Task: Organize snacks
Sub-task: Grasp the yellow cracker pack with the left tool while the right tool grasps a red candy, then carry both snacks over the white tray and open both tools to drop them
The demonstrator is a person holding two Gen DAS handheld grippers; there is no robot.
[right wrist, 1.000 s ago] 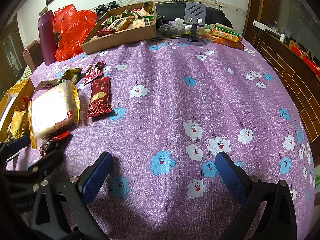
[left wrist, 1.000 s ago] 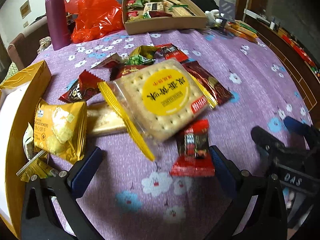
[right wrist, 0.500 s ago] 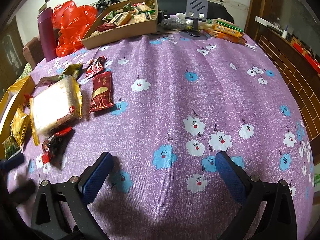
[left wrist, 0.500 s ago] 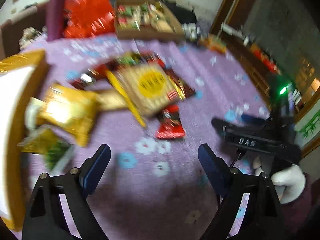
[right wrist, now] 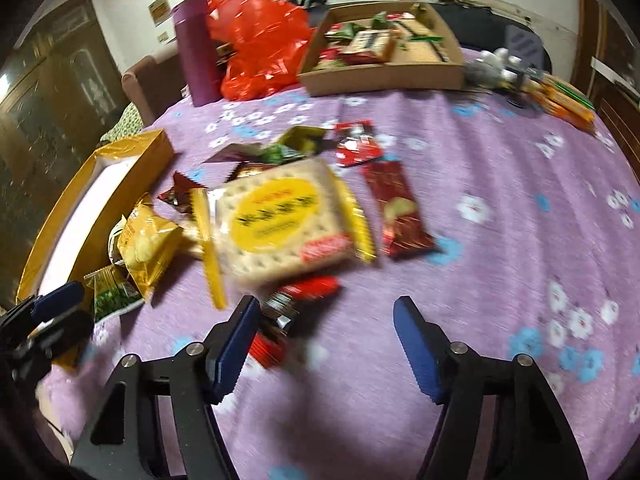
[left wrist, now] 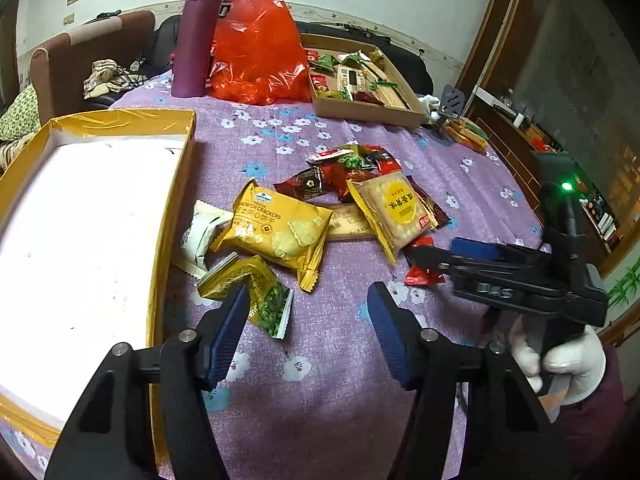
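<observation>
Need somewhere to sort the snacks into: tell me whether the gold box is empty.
Empty as far as shown: the gold box shows only bare white floor; its near corner is out of frame.

Your left wrist view is sharp and evenly lit from overhead, with glare on the red bag (left wrist: pixel 256 44) and white box (left wrist: pixel 80 240) floor. Your right wrist view is motion-blurred throughout. Both bend and darken toward the corners.

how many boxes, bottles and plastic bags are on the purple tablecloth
boxes: 2, a yellow box and a brown box
bottles: 1, the purple bottle
plastic bags: 1, the red bag
total: 4
</observation>
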